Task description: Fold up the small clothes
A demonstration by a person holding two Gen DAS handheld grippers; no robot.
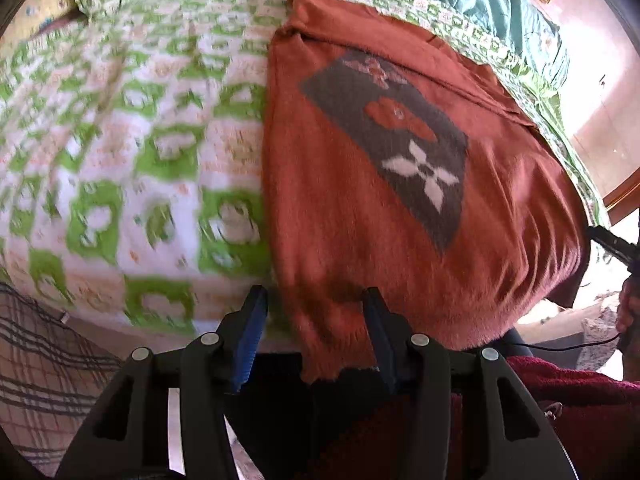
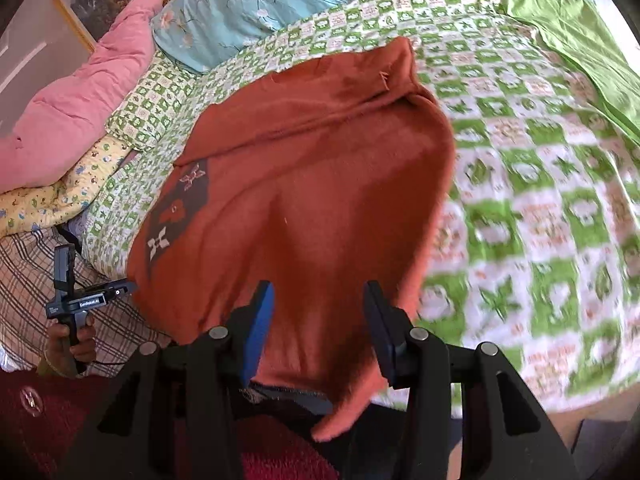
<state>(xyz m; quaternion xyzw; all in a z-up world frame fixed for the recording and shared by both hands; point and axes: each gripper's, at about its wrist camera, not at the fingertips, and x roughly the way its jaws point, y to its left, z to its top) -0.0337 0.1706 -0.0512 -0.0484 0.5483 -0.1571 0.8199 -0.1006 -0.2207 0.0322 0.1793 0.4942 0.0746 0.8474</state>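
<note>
Item 1, far left: plaid cloth [image 1: 48, 360], hanging at the near edge of the bed, untouched and not part of the job.

Item 2: bed cover [image 1: 140, 140], green-and-white check, spread flat. I use it as the folding ground.

Item 3: left tongs [image 1: 316, 332], wide open, nothing gripped. One finger sits over bare cover, the other over the sweater's near hem, which droops between them past the bed edge. I judge they are placed to take the hem's left corner.

Item 4, task piece: rust-orange sweater [image 1: 340, 200], lying on the bed, collar away from me, hem towards me and spilling over the near edge. A grey panel [image 1: 400, 136] with flower motifs faces up, so the front is showing. From the right wrist view, the top part [image 2: 320, 92] looks already turned across the body, probably a sleeve; I cannot be sure.

Item 5: right tongs [image 2: 318, 320], also spread wide, holding nothing. The hem hangs loosely between the fingers; whether cloth touches the pads, I cannot tell. Placement suggests a matching grip at the right corner, so both corners lift together.

Item 6, background in the right wrist view: pink quilt [image 2: 80, 112] and blue floral pillow [image 2: 260, 4], piled at the head of the bed, well apart from the sweater.
</note>
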